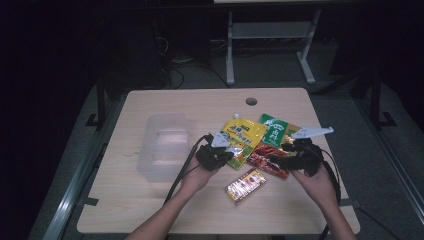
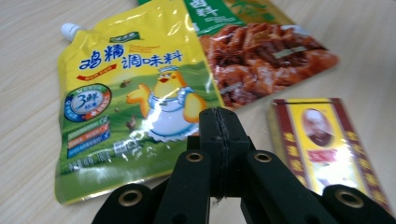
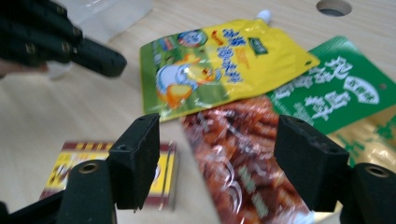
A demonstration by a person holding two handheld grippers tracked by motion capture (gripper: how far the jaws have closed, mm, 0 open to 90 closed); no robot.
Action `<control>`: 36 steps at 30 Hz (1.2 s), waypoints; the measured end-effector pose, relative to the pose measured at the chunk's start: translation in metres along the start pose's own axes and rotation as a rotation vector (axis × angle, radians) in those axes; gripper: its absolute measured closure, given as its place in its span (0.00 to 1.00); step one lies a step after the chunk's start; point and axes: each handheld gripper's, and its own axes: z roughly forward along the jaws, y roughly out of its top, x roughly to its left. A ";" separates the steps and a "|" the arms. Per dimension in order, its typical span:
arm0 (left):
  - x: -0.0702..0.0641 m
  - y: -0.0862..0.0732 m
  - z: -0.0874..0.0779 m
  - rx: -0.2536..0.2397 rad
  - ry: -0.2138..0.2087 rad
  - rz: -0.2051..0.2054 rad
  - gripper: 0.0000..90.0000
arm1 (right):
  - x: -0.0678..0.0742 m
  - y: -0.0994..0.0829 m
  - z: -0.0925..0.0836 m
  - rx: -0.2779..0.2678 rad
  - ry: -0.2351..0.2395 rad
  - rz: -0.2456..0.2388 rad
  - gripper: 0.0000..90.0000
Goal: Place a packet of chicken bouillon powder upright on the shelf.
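Several food packs lie on the right half of the wooden table (image 1: 150, 200): a yellow spouted pouch (image 1: 242, 137) with a chick on it, a green packet (image 1: 275, 129), a red snack packet (image 1: 267, 161) and a small red-and-yellow box (image 1: 245, 186). My left gripper (image 2: 219, 116) is shut with nothing between its jaws, its tip at the pouch's (image 2: 130, 107) near edge. In the right gripper view it (image 3: 112, 63) stands a little clear of the pouch (image 3: 224, 60). My right gripper (image 3: 219, 158) is open, its jaws either side of the red packet (image 3: 238, 149) without touching it.
A clear plastic container (image 1: 165, 147) stands on the left half of the table. A round cable hole (image 1: 251, 101) is near the far edge. The box (image 2: 322, 140) lies close to my left gripper's right side. Table legs and cables stand on the floor beyond.
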 end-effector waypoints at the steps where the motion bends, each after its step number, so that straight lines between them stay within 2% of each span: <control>1: 0.001 0.001 0.003 0.004 0.002 -0.002 1.00 | -0.001 0.006 0.003 0.010 -0.005 0.003 0.33; 3: 0.003 0.002 0.009 0.017 0.005 -0.014 1.00 | -0.003 0.015 0.009 0.016 -0.007 -0.002 0.32; 7: 0.005 0.003 0.019 0.035 0.014 -0.007 1.00 | -0.009 0.034 0.025 0.037 0.010 -0.013 0.34; 9: 0.006 0.003 0.020 0.038 0.013 -0.006 1.00 | -0.011 0.040 0.031 0.054 0.019 -0.002 0.34; 13: 0.010 0.002 0.030 0.059 0.036 -0.029 1.00 | -0.017 0.056 0.043 0.063 0.036 0.026 0.40; 18: 0.012 0.001 0.037 0.085 0.051 -0.031 1.00 | -0.029 0.070 0.062 0.089 0.003 0.068 0.38; 21: 0.011 0.001 0.040 0.095 0.056 -0.030 1.00 | -0.035 0.073 0.071 0.098 -0.020 0.096 0.39; 23: 0.011 0.000 0.041 0.094 0.054 -0.044 1.00 | -0.038 0.073 0.079 0.105 -0.034 0.109 0.40; 27: 0.010 0.000 0.042 0.115 0.058 -0.022 1.00 | -0.044 0.070 0.090 0.127 -0.068 0.118 0.39; 29: 0.011 0.000 0.043 0.123 0.062 -0.011 1.00 | -0.048 0.068 0.095 0.134 -0.073 0.141 0.39; 32: 0.010 0.000 0.043 0.121 0.063 -0.029 1.00 | -0.053 0.066 0.102 0.158 -0.098 0.157 0.38; 36: 0.010 0.000 0.043 0.125 0.067 -0.025 1.00 | -0.059 0.062 0.108 0.175 -0.122 0.192 0.37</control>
